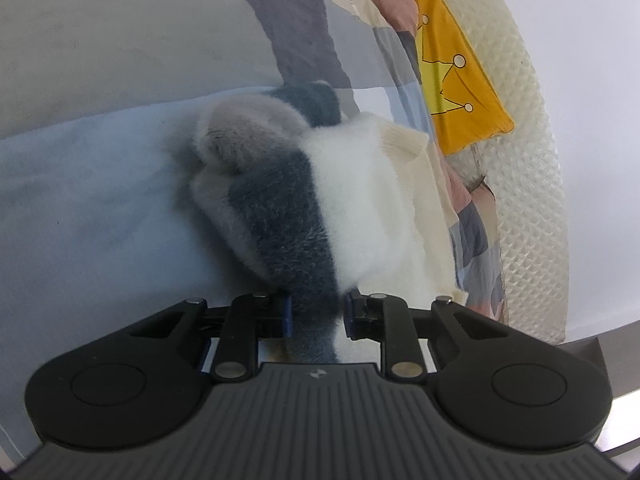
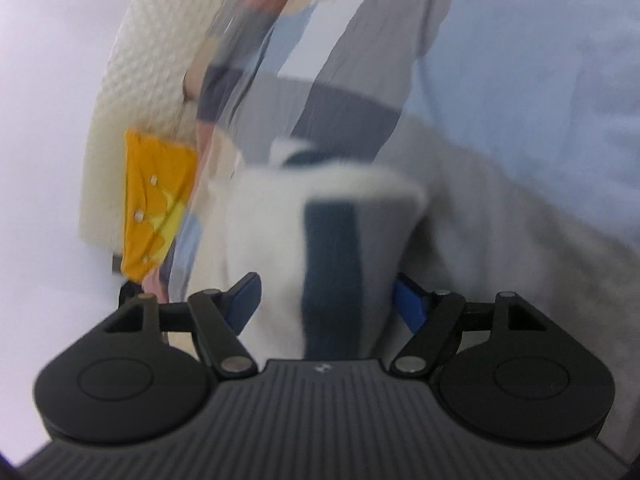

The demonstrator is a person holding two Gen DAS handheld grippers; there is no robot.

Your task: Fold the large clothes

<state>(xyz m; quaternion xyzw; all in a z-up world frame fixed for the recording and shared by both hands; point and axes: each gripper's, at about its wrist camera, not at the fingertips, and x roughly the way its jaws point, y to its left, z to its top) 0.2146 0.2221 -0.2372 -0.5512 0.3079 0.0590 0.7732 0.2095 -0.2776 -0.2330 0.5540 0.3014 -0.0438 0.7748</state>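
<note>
One fluffy sweater point(image 1: 304, 200) lies on the bed point(image 1: 80, 200); left gripper point(image 1: 318, 314) fingers pinch it narrowly, right gripper point(image 2: 326, 300) fingers stand wide around it.

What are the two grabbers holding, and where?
Left gripper pinches the fuzzy sweater on its dark blue stripe. Right gripper straddles its edge, jaws wide; grip unclear.

Home bedroom: bed point(image 1: 100, 184) with pale blue and grey sheet, patchwork quilt point(image 1: 304, 32) in pink, grey and cream, yellow crown-print pillow point(image 1: 456, 76), cream quilted headboard point(image 1: 524, 160) against plain white wall point(image 1: 592, 80). Fuzzy sweater point(image 1: 304, 200) lies on the bed.
</note>
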